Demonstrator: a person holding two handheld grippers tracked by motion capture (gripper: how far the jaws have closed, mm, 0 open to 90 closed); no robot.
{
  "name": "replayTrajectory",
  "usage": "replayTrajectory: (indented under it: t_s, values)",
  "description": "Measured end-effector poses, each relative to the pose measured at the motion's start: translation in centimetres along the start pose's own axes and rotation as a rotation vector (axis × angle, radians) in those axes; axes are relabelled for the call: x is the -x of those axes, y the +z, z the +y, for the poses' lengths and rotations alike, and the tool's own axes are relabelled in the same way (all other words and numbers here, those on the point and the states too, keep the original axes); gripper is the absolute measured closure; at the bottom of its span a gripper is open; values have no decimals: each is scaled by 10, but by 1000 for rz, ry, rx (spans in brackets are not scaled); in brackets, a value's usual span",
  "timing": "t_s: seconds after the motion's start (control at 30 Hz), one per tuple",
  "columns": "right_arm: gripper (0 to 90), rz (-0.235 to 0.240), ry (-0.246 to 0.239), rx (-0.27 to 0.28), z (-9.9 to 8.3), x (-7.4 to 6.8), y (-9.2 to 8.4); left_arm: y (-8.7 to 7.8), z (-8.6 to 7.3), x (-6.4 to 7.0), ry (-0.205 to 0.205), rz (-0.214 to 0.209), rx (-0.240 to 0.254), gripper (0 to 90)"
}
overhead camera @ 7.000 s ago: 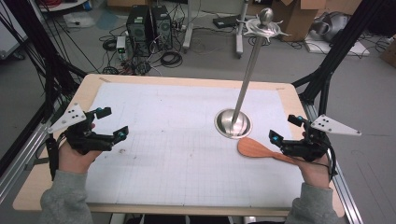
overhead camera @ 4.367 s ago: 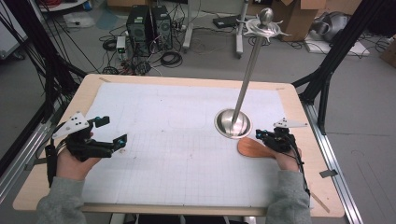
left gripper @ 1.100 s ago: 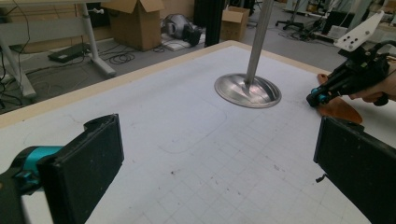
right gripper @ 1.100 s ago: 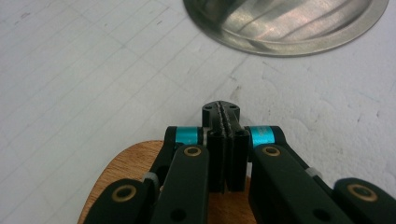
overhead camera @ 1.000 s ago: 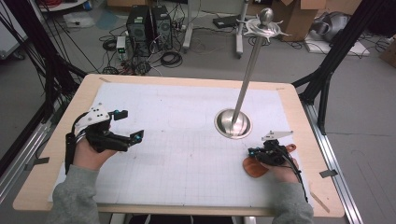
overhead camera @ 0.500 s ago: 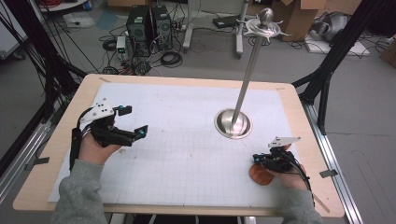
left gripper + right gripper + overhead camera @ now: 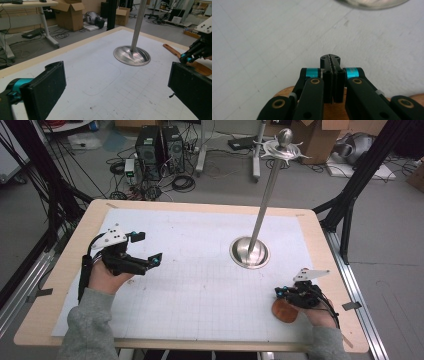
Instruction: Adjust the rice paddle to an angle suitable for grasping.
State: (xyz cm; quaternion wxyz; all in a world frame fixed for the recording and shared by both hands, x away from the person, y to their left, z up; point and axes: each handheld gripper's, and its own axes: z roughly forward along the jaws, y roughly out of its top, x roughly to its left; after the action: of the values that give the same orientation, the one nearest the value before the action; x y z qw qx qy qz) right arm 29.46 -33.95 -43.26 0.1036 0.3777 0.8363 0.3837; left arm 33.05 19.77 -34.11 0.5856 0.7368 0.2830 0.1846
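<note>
Near the right front corner of the table (image 7: 60,285), the right gripper (image 7: 281,293) sits over a wooden spatula (image 7: 284,310). Its jaws are squeezed tight together with nothing between them, so I think it is pushing or sliding the spatula, not lifting it. The spatula lies flat on the white mat (image 7: 200,270), with its round brown blade peeking out under the gripper. It looks smooth and orange-brown, with a long thin handle. The left gripper (image 7: 145,252) waits far off to the left with its jaws wide apart, holding nothing. Between them stands a shiny metal stand (image 7: 249,251).
</note>
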Motion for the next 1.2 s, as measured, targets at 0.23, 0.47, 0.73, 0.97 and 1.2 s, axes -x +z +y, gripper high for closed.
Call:
replayTrajectory:
  t_s: [0.23,0.47,0.73,0.97,1.2]
  values:
    - [893,-91,72,99,-12,16,-29,0,0,1,4,0,-1,20]
    - [892,-153,138,113,-30,31,-43,0,0,0,-1,-2,-1,20]
    - [892,-216,163,65,-40,38,-36,0,0,0,1,1,-7,20]
    - [893,-271,181,60,-40,42,-31,-2,-1,0,4,6,-9,20]
    - [892,-273,180,70,-38,44,-27,-9,-3,-1,0,21,-7,20]
